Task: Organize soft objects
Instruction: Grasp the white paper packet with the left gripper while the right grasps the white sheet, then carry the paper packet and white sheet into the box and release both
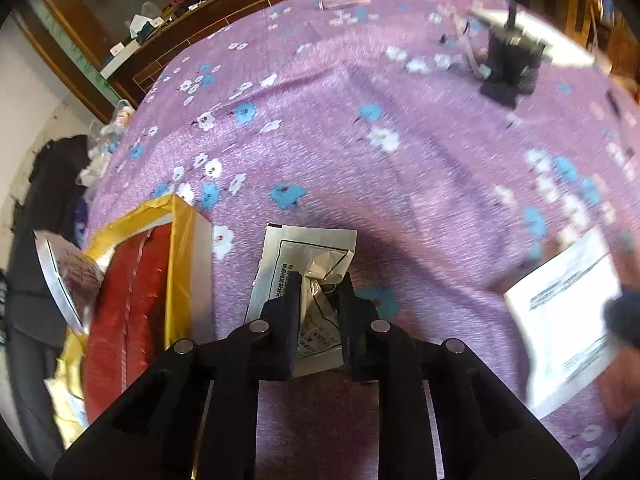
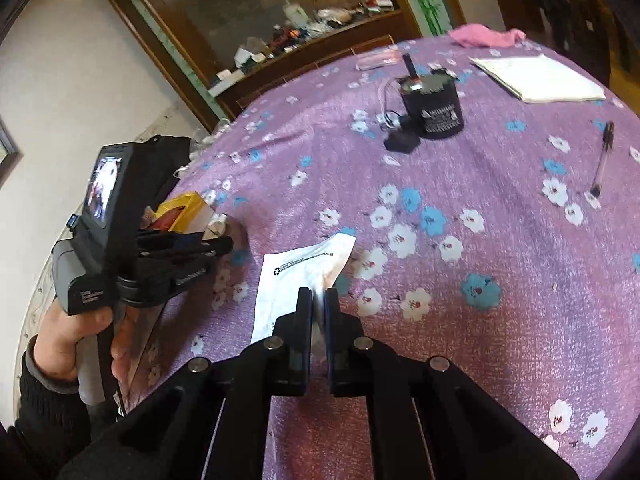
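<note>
Left tool [image 1: 318, 292] is clenched on a crumpled silver sachet [image 1: 308, 264], its two black fingers pinching the packet's middle so that the printed foil buckles between them; the packet hangs just above a bench covered in a purple flowered cloth [image 1: 360, 152]. Right tool [image 2: 318, 304] is likewise clenched, gripping a flat white sachet [image 2: 296, 276] by its near edge, with most of the packet fanning out to the far left of the fingers over the same cloth. Immediately left of the left tool sits an open box with gold walls [image 1: 186, 248] and a red lining, and another packet leans against the box's left side. Judging from the task, the step in hand is carrying each soft packet to that box; doing it well likely means keeping the grip firm on the slippery foil, bringing the silver sachet over the red lining before loosening, and letting it lie flat rather than on the rim. The right tool's packet is well to the right of the box and would need to travel across, behind the left tool. Far across the bench stand a black cylindrical pot [image 2: 434, 112], a white folded cloth [image 2: 540, 78], a pink cloth [image 2: 486, 36] and a pen [image 2: 602, 158]. The left view is blurred at its far and right edges, the box's near end is cut off by the tool body, and the sachets' print is too small to read.
</note>
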`<state>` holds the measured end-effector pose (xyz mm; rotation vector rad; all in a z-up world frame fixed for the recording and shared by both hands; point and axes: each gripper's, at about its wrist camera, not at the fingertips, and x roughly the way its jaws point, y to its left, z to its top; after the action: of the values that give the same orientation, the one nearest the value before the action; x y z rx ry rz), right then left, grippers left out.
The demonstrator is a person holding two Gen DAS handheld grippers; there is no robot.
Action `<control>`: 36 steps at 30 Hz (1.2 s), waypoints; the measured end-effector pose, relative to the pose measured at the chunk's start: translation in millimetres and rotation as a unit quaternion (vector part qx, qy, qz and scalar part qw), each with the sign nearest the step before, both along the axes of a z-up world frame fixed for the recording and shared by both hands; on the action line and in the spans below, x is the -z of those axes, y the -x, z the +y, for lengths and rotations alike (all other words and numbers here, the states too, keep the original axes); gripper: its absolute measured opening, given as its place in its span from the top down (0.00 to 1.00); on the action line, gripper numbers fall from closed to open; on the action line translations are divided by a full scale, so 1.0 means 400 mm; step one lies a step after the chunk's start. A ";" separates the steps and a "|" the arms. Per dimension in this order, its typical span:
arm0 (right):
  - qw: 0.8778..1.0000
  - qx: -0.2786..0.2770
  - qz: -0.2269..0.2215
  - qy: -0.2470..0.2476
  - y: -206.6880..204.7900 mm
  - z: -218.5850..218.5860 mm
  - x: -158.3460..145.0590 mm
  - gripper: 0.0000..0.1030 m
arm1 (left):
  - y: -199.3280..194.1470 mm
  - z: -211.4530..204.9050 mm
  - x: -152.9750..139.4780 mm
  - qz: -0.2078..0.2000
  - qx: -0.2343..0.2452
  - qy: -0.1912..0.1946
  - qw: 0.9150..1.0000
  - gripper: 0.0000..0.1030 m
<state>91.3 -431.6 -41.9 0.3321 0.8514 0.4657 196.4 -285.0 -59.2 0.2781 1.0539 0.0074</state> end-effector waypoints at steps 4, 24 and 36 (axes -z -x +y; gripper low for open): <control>1.000 -0.008 -0.009 -0.005 -0.002 -0.001 -0.002 0.97 | 0.043 0.019 -0.052 -0.004 -0.002 0.123 0.992 0.85; 0.997 0.046 -0.054 -0.030 0.063 -0.067 -0.108 0.97 | 0.197 -0.033 -0.189 -0.038 -0.012 0.325 0.945 0.85; 0.996 0.063 -0.047 -0.037 0.055 -0.091 -0.108 0.96 | 0.204 -0.029 -0.184 -0.036 -0.011 0.326 0.945 0.85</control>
<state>69.4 -467.9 1.1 0.4261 0.7189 0.3926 114.8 -296.8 14.2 -0.3336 0.9322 -0.3043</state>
